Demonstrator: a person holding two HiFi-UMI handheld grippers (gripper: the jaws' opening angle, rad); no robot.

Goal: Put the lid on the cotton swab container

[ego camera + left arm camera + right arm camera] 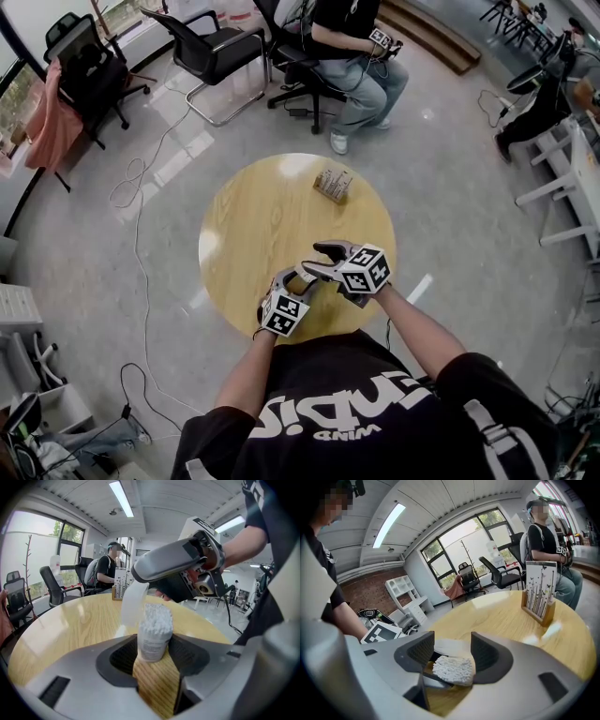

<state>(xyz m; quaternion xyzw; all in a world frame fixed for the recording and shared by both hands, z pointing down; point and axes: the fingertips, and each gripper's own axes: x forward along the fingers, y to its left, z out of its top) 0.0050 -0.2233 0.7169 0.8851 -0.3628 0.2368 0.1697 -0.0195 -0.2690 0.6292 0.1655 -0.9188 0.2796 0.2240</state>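
There is one table, one card stand, one swab container and one lid. Two tools show: the left tool and the right tool. Three chairs stand at upper left, and one person sits at top centre.

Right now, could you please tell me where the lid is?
In the left gripper view, the lid is held by the right hand-held gripper, just above-left of the cotton swab container in the left hand-held gripper.
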